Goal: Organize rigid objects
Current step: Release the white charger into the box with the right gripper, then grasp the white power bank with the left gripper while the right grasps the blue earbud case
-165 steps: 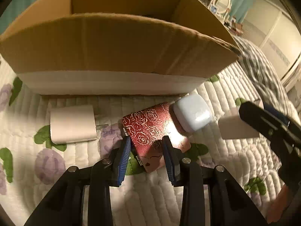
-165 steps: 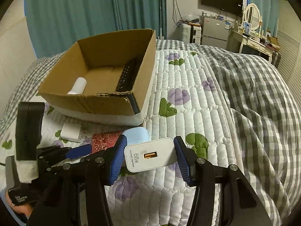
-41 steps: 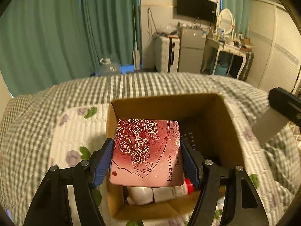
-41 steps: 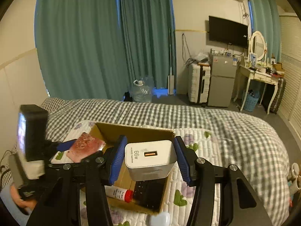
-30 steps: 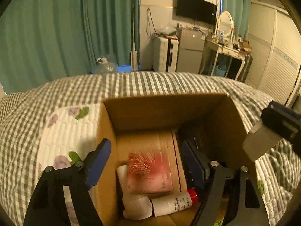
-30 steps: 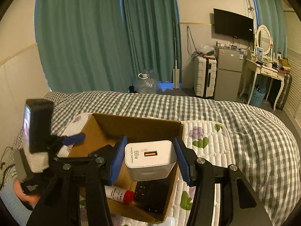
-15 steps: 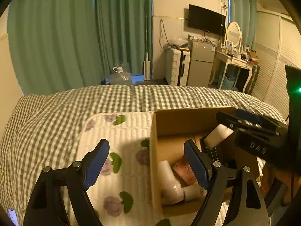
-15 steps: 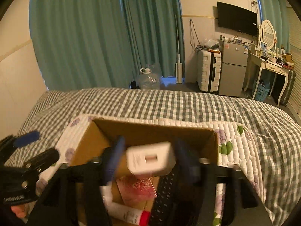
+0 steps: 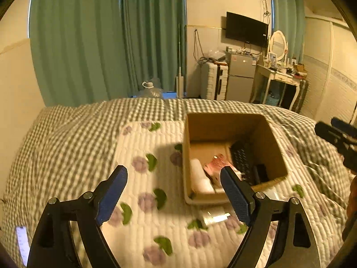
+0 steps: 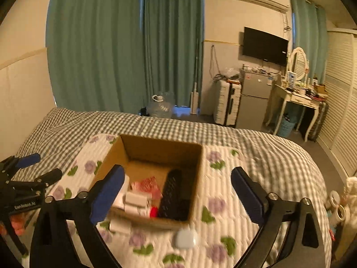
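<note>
An open cardboard box stands on the flowered quilt. Inside lie a white charger, a red rose-patterned card, a black remote, a white roll and a red-capped tube. My right gripper hovers above the box's near side, its jaws opening with nothing between them. My left gripper is over the quilt left of the box, its jaws also opening and holding nothing. A pale blue case and a small white block lie on the quilt in front of the box.
The quilt lies on a checked blanket covering the bed. Beyond the bed are green curtains, a suitcase, a small fridge and a dressing table.
My right gripper opened and let the white charger drop into the box. My left gripper, its red card released into the box, drew away to the left and rose.
</note>
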Motion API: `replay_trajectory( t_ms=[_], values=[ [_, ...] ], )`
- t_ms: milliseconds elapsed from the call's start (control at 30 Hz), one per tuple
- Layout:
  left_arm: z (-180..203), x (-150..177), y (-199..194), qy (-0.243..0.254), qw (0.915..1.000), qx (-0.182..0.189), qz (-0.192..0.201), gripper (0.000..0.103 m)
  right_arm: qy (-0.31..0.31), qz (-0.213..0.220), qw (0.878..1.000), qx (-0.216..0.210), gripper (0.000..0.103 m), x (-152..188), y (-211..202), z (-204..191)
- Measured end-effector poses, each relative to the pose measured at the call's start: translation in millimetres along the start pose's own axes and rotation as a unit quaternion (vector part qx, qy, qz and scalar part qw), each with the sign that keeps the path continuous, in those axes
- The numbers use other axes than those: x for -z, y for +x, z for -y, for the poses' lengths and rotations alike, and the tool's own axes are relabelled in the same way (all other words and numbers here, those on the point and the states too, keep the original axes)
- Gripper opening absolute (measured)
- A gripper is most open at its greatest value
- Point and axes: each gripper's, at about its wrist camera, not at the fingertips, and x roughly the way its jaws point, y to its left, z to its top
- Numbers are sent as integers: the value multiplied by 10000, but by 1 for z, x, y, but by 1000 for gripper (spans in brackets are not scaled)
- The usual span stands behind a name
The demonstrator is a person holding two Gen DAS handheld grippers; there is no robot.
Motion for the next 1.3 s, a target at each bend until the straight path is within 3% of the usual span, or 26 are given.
replay_trajectory(
  t_ms=[200,333,500,567,633,900,1000,1300],
  values=[
    [8,38,0,-96,9998,43,-182,88,94,-451,9989,71,99,51,5,9],
    [11,64,26,-251,9978,92,-600,88,52,-903,9959,-56,99,83,38,8],
    [14,93,61,-299,9959,-93,-852,88,-20,-1375,9905,-70,98,111,87,5],
    [15,102,71,-214,9955,-161,-914,88,-70,-1543,9880,-61,94,122,102,4],
    [18,111,81,-97,9949,-259,-968,88,-33,-1749,9846,-32,81,136,118,5],
    [25,129,97,-49,9923,-79,-1233,88,-310,-2201,9749,132,67,154,158,-2],
    [32,132,96,17,9919,-71,-1266,88,-386,-2153,9755,239,51,153,159,-4],
    [58,124,102,33,9915,-9,-1300,88,-234,-1485,9886,-14,50,143,102,-7]
  ],
)
